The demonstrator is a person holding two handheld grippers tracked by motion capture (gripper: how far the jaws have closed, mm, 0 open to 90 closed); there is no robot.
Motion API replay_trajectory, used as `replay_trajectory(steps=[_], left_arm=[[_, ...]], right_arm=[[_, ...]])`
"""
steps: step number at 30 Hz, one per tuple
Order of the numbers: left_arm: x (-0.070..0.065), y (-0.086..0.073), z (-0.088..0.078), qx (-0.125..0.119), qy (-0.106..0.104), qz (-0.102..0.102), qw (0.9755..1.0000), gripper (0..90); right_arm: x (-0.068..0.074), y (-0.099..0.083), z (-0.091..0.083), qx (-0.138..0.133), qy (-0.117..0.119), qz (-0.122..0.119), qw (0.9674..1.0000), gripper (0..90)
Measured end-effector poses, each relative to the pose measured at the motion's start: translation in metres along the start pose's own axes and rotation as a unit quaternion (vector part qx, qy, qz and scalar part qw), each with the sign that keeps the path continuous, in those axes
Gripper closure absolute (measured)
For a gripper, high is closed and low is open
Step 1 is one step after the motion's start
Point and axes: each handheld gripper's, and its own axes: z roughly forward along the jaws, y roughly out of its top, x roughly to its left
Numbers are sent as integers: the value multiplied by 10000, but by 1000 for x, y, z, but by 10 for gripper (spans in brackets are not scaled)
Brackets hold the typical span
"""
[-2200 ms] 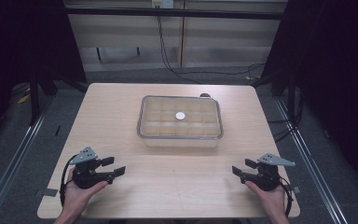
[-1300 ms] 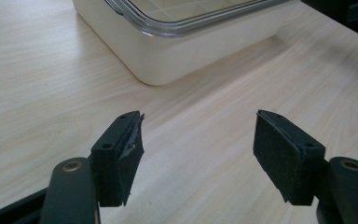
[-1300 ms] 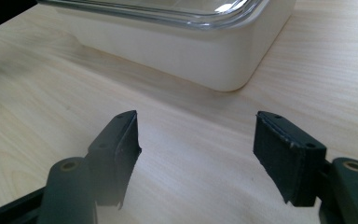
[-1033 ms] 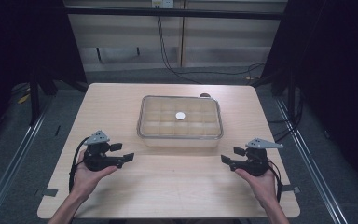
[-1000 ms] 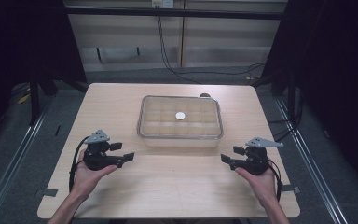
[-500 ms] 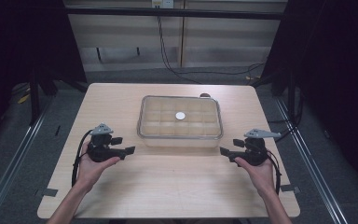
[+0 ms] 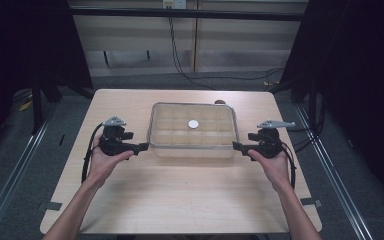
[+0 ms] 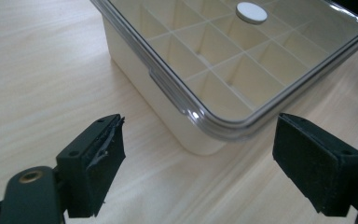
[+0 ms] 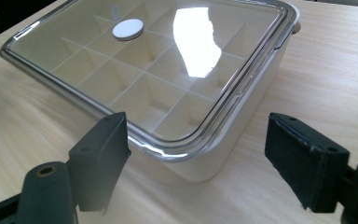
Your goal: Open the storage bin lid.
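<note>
A cream box (image 7: 192, 150) with a grid of compartments and a clear lid sits at the middle of the wooden table (image 7: 180, 195). A white round disc (image 7: 193, 124) lies on the lid. My left gripper (image 7: 142, 147) is open at the box's near left corner, just short of touching it. My right gripper (image 7: 236, 146) is open at the near right corner. In the left gripper view the box wall (image 8: 140, 74) and disc (image 8: 251, 11) lie ahead of the open left gripper (image 8: 205, 144). In the right gripper view the box corner (image 9: 256, 107) and disc (image 9: 127, 28) lie between and beyond the open right gripper (image 9: 203, 140).
A small dark object (image 7: 220, 102) peeks out behind the box's far right corner. Metal rails (image 7: 15, 170) run along both sides of the table, and cables (image 7: 180, 60) trail over the floor behind it. Tape marks (image 7: 52, 205) sit near the table's front corners.
Both hands have moved forward and inward from the table's front corners. The grippers now flank the box's near corners. Both stayed open, and the box has not moved.
</note>
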Motion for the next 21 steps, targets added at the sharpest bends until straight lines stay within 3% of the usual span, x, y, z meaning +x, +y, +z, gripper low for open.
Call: replay_trajectory(steps=[8, 15, 21], left_arm=[[-2, 18, 14, 95, 48, 93, 9999, 198], [2, 18, 34, 343, 72, 3, 9994, 167], [1, 20, 44, 359, -38, -56, 9993, 167]], right_arm=[[-9, 17, 15, 112, 31, 52, 9999, 217], [-17, 20, 37, 322, 22, 168, 9993, 208], [-18, 21, 48, 396, 92, 221, 9989, 198]])
